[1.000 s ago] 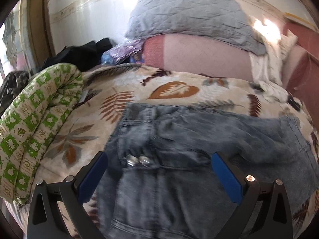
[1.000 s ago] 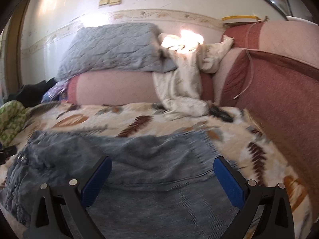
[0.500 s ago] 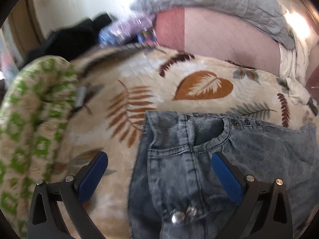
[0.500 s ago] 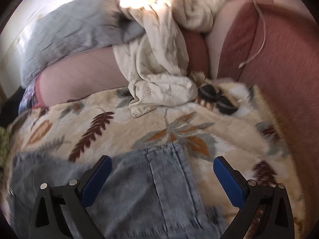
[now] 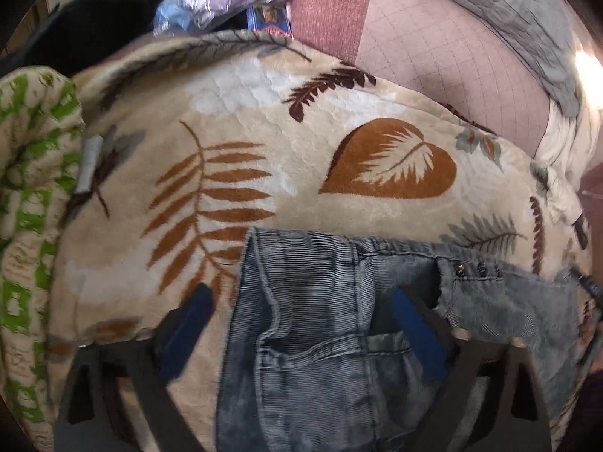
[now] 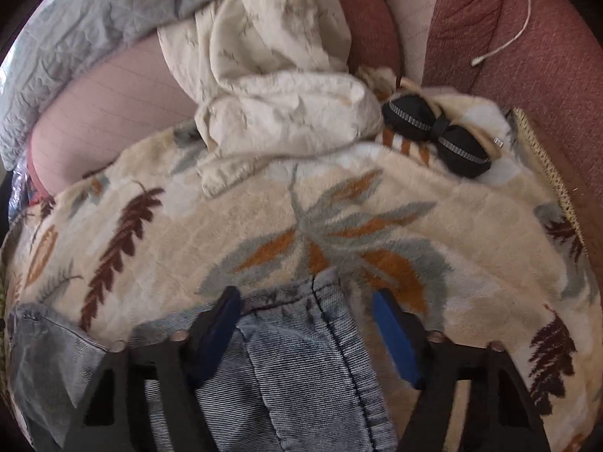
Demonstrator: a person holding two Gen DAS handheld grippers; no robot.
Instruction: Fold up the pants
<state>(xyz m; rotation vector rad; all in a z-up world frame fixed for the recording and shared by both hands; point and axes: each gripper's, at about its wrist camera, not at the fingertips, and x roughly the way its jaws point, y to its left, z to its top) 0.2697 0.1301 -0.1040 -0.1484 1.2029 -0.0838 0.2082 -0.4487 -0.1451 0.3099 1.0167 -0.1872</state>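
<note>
I note pants (image 5: pixel 312 324): washed grey-blue ribbed denim, stitched seams, riveted pocket, flat on plush leaf-print blanket (image 5: pixel 301 158) on bed. Long axis runs left-right, waistband at my left gripper (image 5: pixel 301 312), hem at right gripper (image 6: pixel 305 309). Versus half second ago: both grippers lower, closer to cloth; jaws narrower, straddling fabric edges, not yet clamped. Crumpled cream sheet (image 6: pixel 279 105) beyond.
</note>
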